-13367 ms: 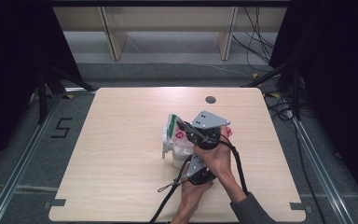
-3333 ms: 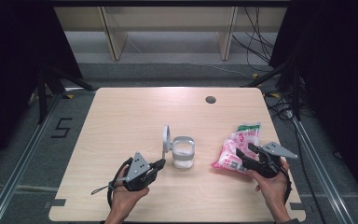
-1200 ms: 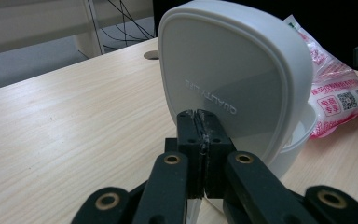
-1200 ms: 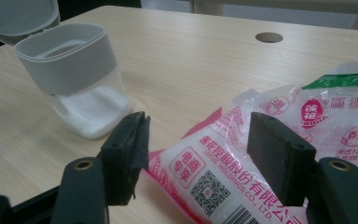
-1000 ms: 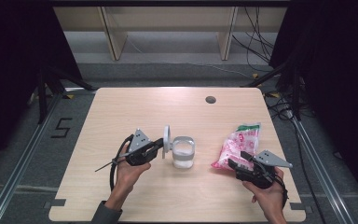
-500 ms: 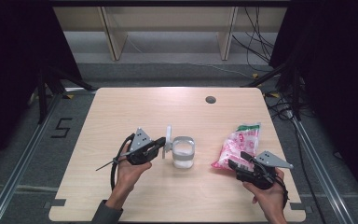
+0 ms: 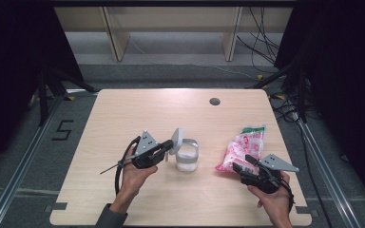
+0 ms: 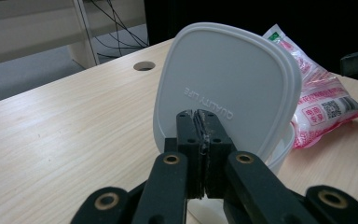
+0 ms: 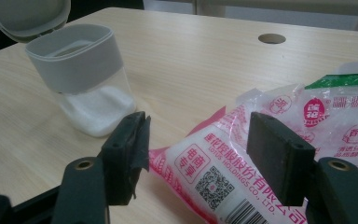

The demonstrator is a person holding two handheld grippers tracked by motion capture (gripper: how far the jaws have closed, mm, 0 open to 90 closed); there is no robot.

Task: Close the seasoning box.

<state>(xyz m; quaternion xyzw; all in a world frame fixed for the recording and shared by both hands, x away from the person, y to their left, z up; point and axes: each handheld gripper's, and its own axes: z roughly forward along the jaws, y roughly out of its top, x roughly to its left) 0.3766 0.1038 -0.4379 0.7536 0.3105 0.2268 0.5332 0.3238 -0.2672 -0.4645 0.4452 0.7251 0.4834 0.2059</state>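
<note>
Now | left fingers [image 8: 200, 122] pressed together against lid [image 8: 223, 79] | right fingers [image 9: 193, 154] wide, bag [image 9: 242, 154] between

Right gripper [image 9: 193, 154] jaws held apart over near end of pink-white bag [image 9: 261, 154], pads not pressed on it. Clear container [image 9: 81, 77] with white powder seen left, lid [image 9: 25, 14] raised.

You are at a pale wooden table [image 7: 123, 118] with a round cable hole [image 7: 214, 101] near its far edge. It stands on grey carpet [image 7: 24, 161] marked with a number five [image 7: 62, 130]. Beyond it a light wood shelf unit [image 7: 171, 23] stands, black curtains [image 7: 14, 47] hang at both sides, and cables [image 7: 261, 42] trail on the right.
</note>
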